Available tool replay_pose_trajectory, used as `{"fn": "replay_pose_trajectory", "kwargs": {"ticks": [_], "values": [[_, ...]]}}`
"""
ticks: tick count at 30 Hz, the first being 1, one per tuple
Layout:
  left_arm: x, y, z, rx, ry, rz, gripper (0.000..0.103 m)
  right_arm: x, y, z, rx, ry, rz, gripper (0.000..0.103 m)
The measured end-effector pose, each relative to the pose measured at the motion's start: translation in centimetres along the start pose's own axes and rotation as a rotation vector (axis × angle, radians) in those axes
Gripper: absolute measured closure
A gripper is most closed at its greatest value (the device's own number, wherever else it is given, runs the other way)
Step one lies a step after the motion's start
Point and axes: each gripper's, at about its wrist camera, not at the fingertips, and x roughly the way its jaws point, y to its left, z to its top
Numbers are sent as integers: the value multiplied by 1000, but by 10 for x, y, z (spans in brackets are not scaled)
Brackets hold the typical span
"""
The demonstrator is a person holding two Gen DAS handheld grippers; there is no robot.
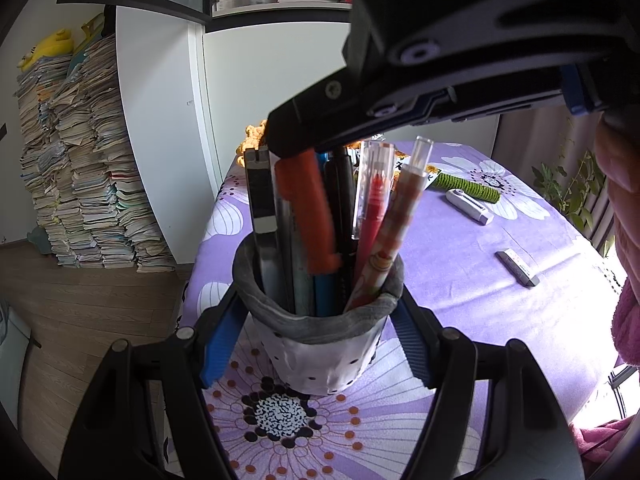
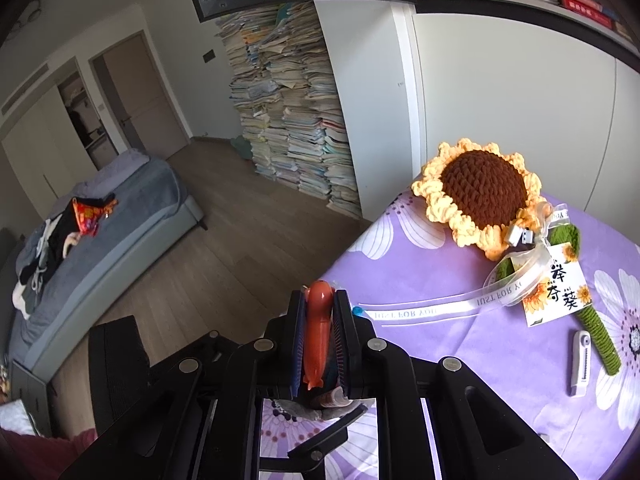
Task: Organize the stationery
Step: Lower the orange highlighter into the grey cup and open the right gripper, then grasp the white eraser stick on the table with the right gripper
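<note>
Orange plastic is what the right gripper (image 1: 288, 148) is clamping in the left wrist view: an orange pen (image 1: 308, 212), its lower end already sitting inside the pen holder (image 1: 320, 344) among the other pens, a red refill in a clear tube and a patterned pen beside it. The left gripper (image 1: 316, 344) is spreading its blue-padded fingers to either side of the holder's white dotted body; whether the pads are actually pressing it I cannot tell. Judging from this, the pen is best lowered straight down until it is bottoming out before being let go, with the holder steadied so it is not tipping on the purple flowered tablecloth (image 1: 500, 320). An eraser (image 1: 518, 267) and a white correction tape (image 1: 470, 206) are still lying out. In the right wrist view, the right gripper (image 2: 319, 344) is gripping the glossy, rounded orange pen (image 2: 318, 332) between both jaws, near a crocheted sunflower (image 2: 482, 196).
</note>
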Motion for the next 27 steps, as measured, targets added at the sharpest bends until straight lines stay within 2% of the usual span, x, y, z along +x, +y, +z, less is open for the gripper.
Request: {"fn": "replay_pose_trajectory", "kwargs": {"ticks": [24,27], "values": [[0,0,0,1,2,-2,33,0,-6,-2,21,6,13,88],[0,0,0,1,2,-1,33,-15,-11,-4,37,-25,11,88]]}}
